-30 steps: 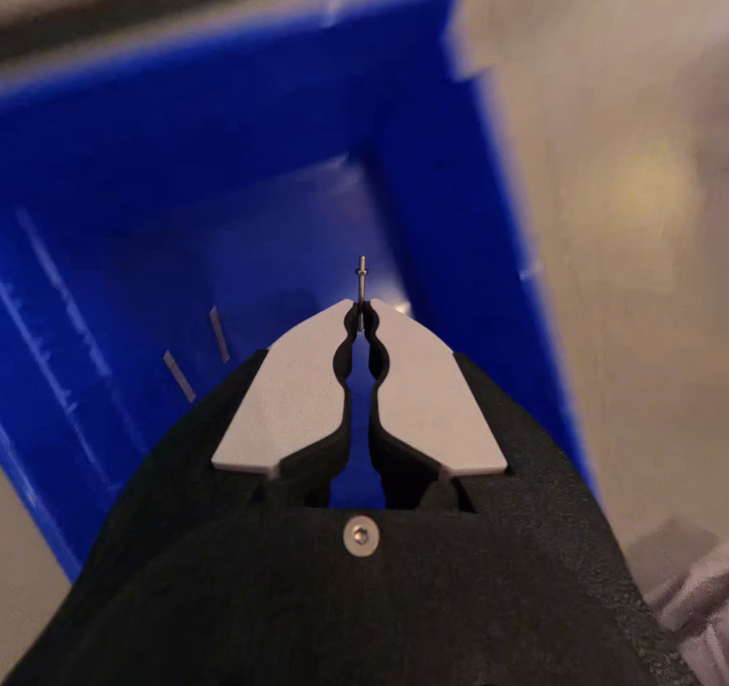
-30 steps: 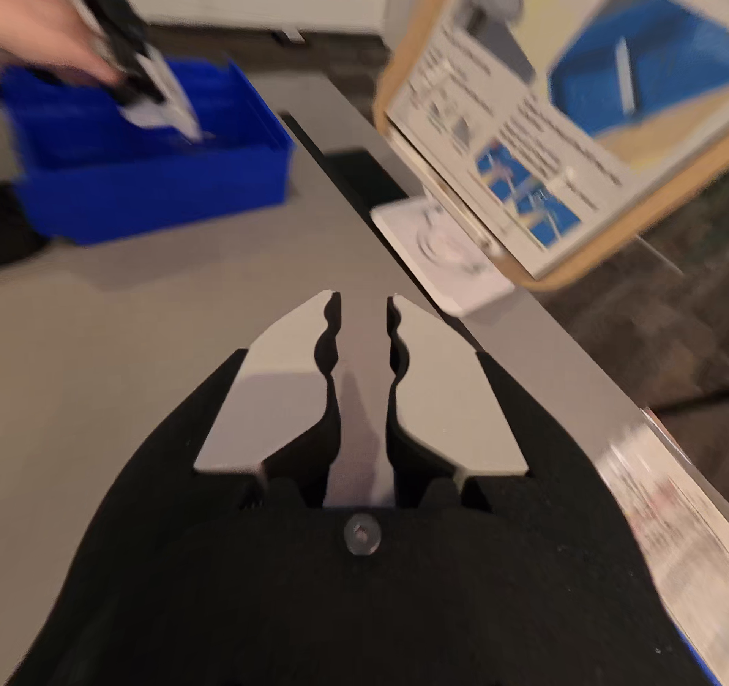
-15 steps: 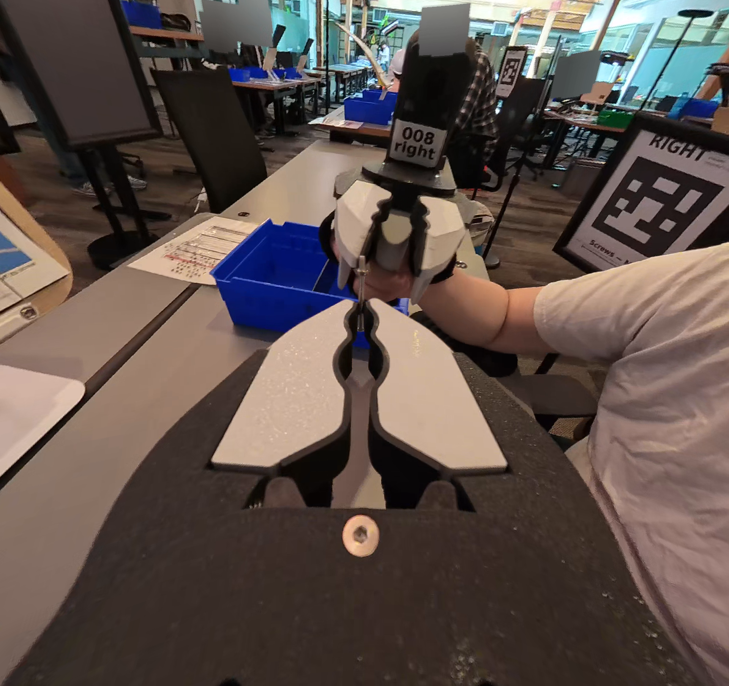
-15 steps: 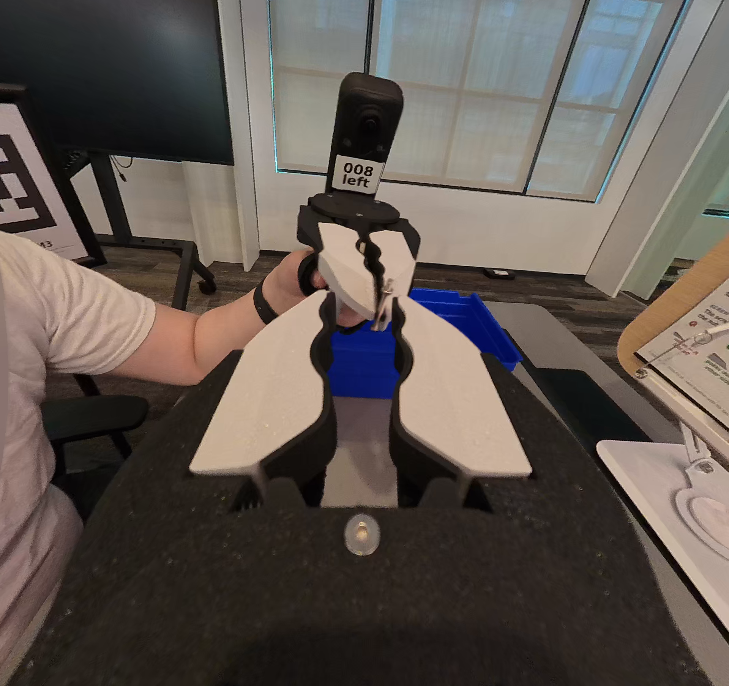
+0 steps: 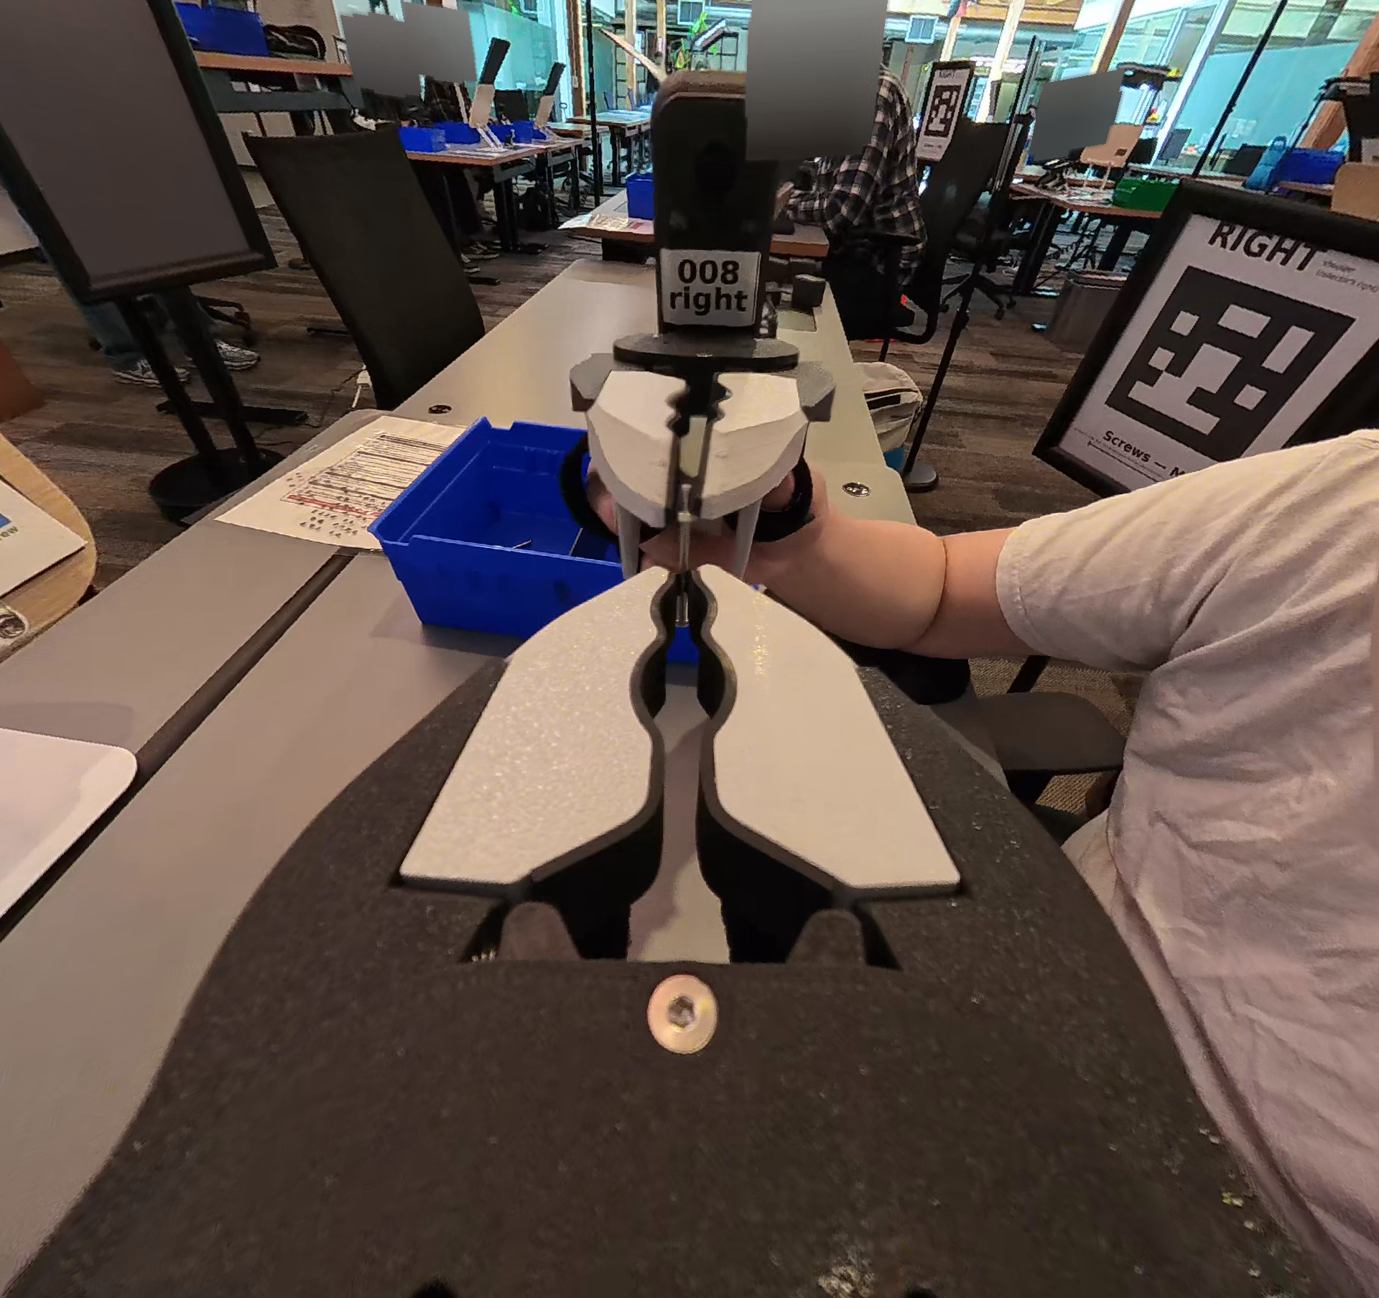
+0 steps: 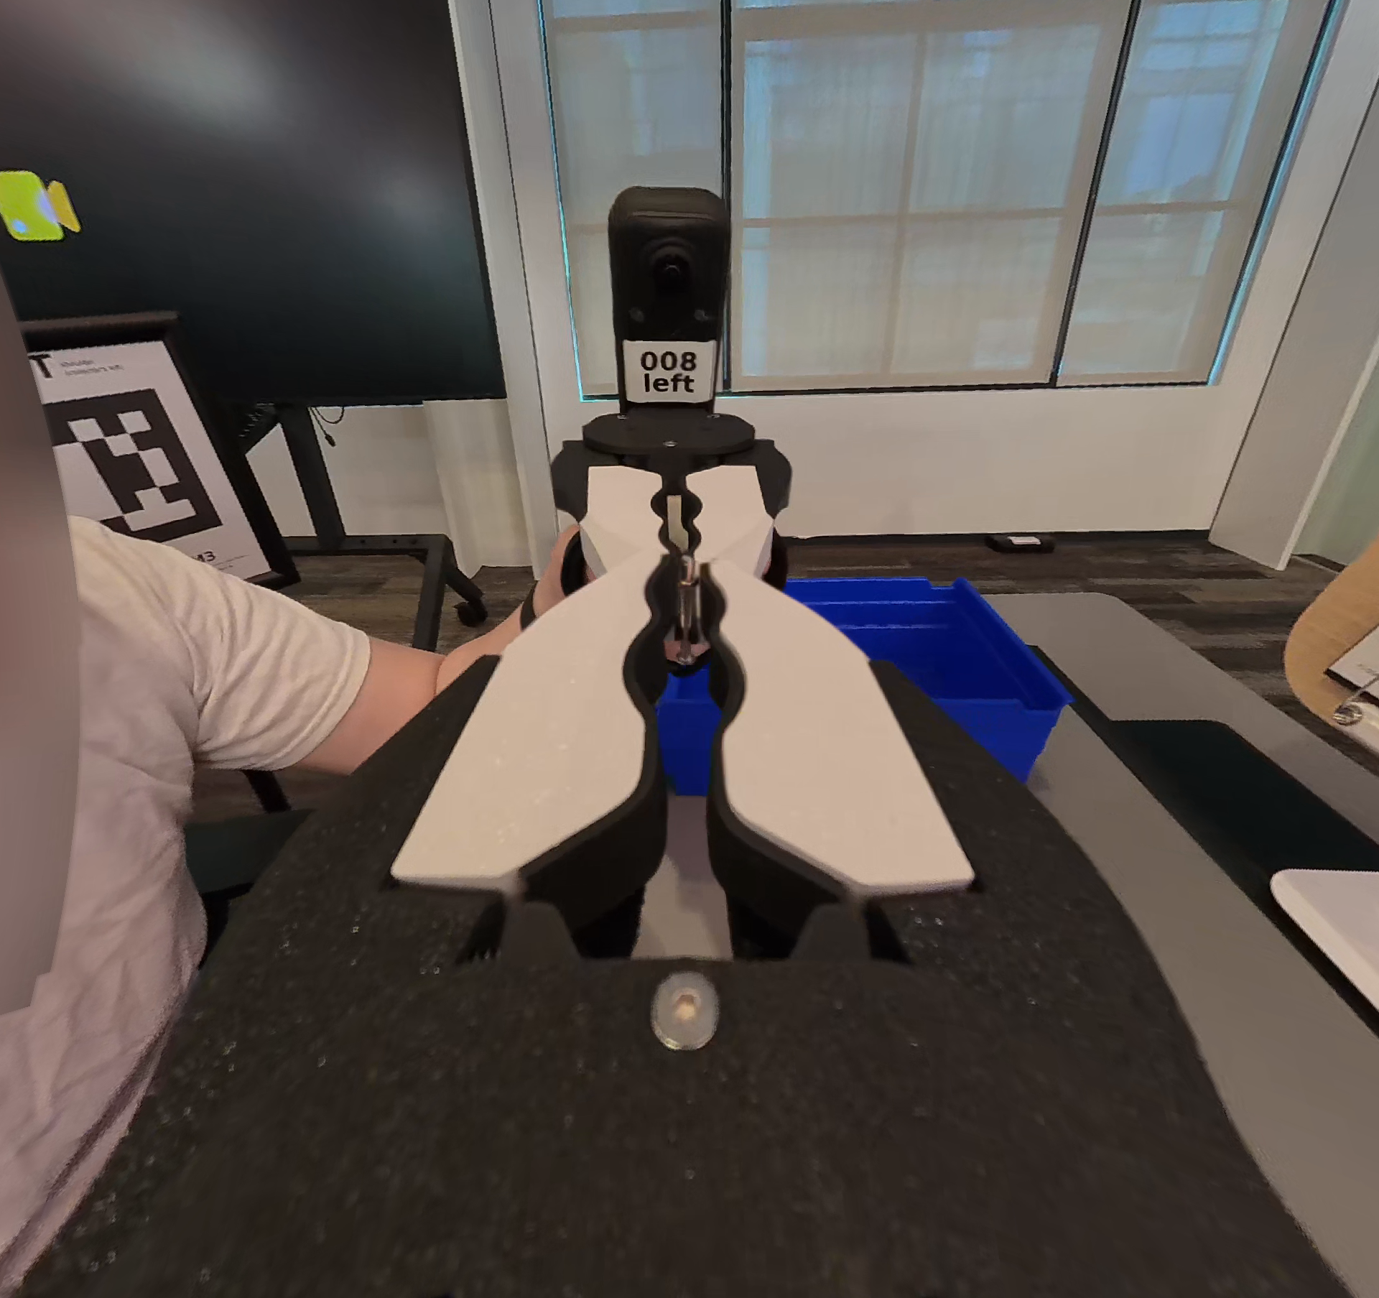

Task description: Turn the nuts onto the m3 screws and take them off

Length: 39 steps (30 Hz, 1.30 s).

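Note:
A thin m3 screw (image 5: 681, 538) runs between my two grippers, which face each other tip to tip above the grey table (image 5: 186, 665). My left gripper (image 5: 680, 583) is shut on one end of the screw. My right gripper (image 6: 684, 579) has its jaws closed narrowly around the other end (image 6: 684, 620), where the nut sits. I cannot tell whether its pads press the nut or the thread. The right gripper also shows in the left wrist view (image 5: 683, 486), and the left gripper in the right wrist view (image 6: 675, 523).
A blue bin (image 5: 477, 553) stands on the table behind and below the grippers; it also shows in the right wrist view (image 6: 933, 635). A printed sheet (image 5: 358, 471) lies beside it. A white tray (image 6: 1336, 919) is at the table's edge. The person's arms (image 5: 858, 575) reach in from the side. My two grippers' fingertips are within a few centimetres of each other.
The left gripper lifted the screw out of the blue bin and turned to face the right gripper. The right gripper, open before, moved onto the screw's free end and closed.

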### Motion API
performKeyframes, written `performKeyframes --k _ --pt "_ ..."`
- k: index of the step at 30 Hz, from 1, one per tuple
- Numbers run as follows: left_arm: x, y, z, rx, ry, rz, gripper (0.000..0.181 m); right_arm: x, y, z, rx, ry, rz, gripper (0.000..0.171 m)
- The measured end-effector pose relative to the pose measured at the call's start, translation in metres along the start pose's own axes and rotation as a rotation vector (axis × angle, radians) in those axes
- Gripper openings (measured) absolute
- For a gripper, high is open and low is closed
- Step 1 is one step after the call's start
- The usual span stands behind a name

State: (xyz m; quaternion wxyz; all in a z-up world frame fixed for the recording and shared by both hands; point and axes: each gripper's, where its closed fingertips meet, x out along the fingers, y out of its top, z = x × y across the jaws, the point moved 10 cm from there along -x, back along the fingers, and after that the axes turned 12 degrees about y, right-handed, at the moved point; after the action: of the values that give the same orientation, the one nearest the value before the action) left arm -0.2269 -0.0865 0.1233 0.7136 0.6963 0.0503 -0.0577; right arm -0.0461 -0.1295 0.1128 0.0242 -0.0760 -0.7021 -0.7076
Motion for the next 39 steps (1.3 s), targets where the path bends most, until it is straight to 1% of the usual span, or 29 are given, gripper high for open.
performKeyframes --k 5,8,10,11,12,13,16,18,19,25,28,29,31,34,37,39 --pt "0.001 -0.002 0.001 -0.003 -0.006 -0.007 0.002 0.001 -0.001 -0.001 -0.013 0.001 -0.015 0.004" --pt "0.004 -0.003 0.000 -0.015 0.021 0.002 0.018 0.000 -0.001 -0.001 0.002 0.018 -0.005 0.004" --pt "0.007 -0.005 0.000 -0.007 0.013 0.001 0.018 0.000 -0.001 0.000 -0.001 0.011 -0.005 0.004" --pt "0.008 -0.005 0.000 -0.006 0.012 0.002 0.015 0.001 -0.002 0.000 -0.002 0.012 -0.014 0.004" --pt "0.009 -0.006 0.001 -0.002 -0.001 0.002 0.005 0.001 -0.002 0.000 -0.005 0.010 -0.023 0.004" --pt "0.010 -0.007 0.002 -0.004 -0.018 -0.003 0.002 0.001 -0.002 0.000 -0.016 0.003 -0.030 0.004" --pt "0.010 -0.006 0.001 -0.014 -0.014 -0.002 0.002 0.001 -0.002 0.000 -0.027 -0.008 -0.029 0.004" --pt "0.008 -0.005 0.000 -0.027 -0.008 0.016 0.002 -0.001 0.000 0.001 -0.027 -0.027 0.007 0.018" --pt "0.008 -0.005 -0.001 -0.035 -0.009 0.017 0.002 -0.002 0.000 0.001 -0.018 -0.035 0.011 0.019" --pt "0.009 -0.005 0.002 -0.032 -0.014 0.011 0.002 0.003 -0.004 0.002 -0.014 -0.047 -0.040 0.019" --pt "0.007 -0.003 0.001 -0.038 -0.012 0.024 0.002 -0.001 -0.001 0.002 -0.044 -0.044 -0.035 0.017" --pt "0.006 -0.003 0.001 -0.042 -0.021 0.026 0.002 -0.004 0.000 0.003 -0.038 -0.042 -0.039 0.013" --pt "0.004 -0.002 0.000 -0.056 -0.020 0.034 0.001 -0.008 0.002 0.004 -0.021 -0.024 -0.010 0.012" --pt "0.005 -0.003 -0.001 -0.063 -0.025 0.027 0.002 -0.001 0.001 0.000 -0.011 0.021 -0.013 0.014" --pt "0.010 -0.004 0.004 -0.057 -0.051 0.013 0.002 0.006 -0.003 -0.002 -0.038 -0.023 -0.041 0.014" --pt "0.011 -0.004 0.005 -0.058 -0.046 0.016 0.002 0.003 -0.002 0.000 -0.024 -0.009 -0.041 0.015"
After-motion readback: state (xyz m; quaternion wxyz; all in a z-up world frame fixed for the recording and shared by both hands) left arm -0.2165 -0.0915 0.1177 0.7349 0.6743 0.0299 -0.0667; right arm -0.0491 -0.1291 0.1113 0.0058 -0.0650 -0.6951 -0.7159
